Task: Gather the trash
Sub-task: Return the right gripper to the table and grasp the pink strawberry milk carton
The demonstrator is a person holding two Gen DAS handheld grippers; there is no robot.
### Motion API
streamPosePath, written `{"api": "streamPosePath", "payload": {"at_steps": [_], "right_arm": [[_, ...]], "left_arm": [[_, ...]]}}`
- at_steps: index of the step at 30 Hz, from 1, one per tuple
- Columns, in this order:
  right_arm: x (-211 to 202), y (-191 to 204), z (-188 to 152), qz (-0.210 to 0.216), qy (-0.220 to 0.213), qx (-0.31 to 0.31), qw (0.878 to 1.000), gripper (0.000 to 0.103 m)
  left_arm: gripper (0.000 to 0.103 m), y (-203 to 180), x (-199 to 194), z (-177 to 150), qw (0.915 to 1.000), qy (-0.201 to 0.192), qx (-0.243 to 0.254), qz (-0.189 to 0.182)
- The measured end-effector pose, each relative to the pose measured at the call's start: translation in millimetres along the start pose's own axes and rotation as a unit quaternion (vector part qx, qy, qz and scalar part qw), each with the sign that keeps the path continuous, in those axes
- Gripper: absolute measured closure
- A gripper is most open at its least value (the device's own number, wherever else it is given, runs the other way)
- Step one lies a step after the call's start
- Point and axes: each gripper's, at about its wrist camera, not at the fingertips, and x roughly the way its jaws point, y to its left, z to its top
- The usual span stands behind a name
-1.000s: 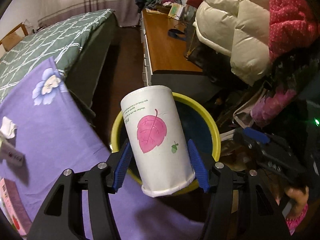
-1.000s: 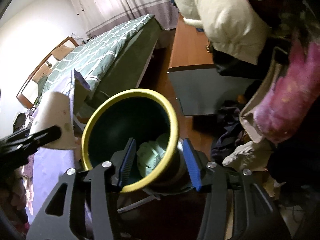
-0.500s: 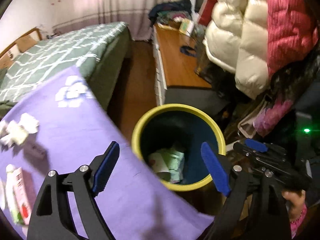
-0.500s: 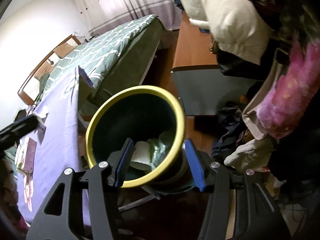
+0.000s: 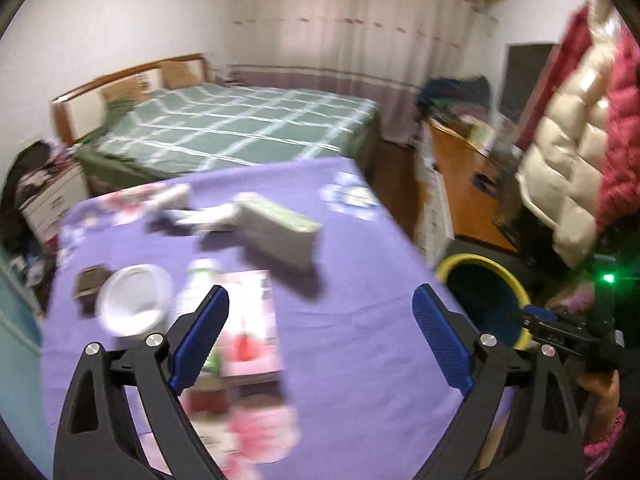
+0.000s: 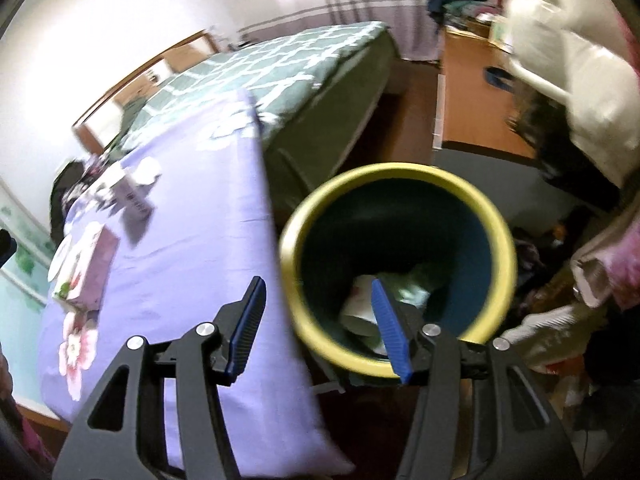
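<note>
Its jaws spread wide and empty, the left gripper [image 5: 320,332] faces litter on the purple cloth [image 5: 360,280], presumably for another pick, while the right gripper [image 6: 318,324], equally wide and empty, hangs over the bin [image 6: 496,216] at its 1 o'clock.

Surface: I am seeing a purple cloth [image 5: 360,280] covering it.
Lying on it: white bowl [image 5: 134,304], pink carton [image 5: 250,320], pale box [image 5: 280,232]; everything is blurring.

One bin [image 6: 496,224], one bed [image 5: 240,128], two grippers [image 5: 320,344].
</note>
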Motion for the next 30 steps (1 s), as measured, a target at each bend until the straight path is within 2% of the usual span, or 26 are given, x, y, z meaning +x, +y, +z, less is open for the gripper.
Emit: {"api": "streamPosePath", "payload": {"at_steps": [6, 13, 16, 20, 30], "right_arm": [[16.0, 78.4, 0.4, 0.037, 0.013, -0.056, 0.998, 0.049], [32.3, 176.6, -13.0, 0.094, 0.025, -0.12, 0.988, 0.049], [44.5, 217.8, -25.7, 0.114, 0.041, -0.152, 0.981, 0.049], [57.7, 252.3, -37.6, 0.123, 0.059, -0.174, 0.975, 0.049], [80.5, 287.8, -44.6, 0.108, 0.064, -0.184, 0.975, 0.046]], "left_arm": [[0.011, 87.1, -32.1, -17.1, 0.9963, -0.018, -0.065, 0.054], [0.011, 152.0, -43.4, -43.3, 0.9898, -0.013, -0.113, 0.086], [0.011, 162.2, -41.6, -49.9, 0.9886, -0.007, -0.118, 0.092], [0.011, 168.9, -37.8, -54.1, 0.9878, -0.002, -0.127, 0.09], [0.011, 180.2, -35.2, -58.9, 0.987, 0.002, -0.137, 0.084]]}}
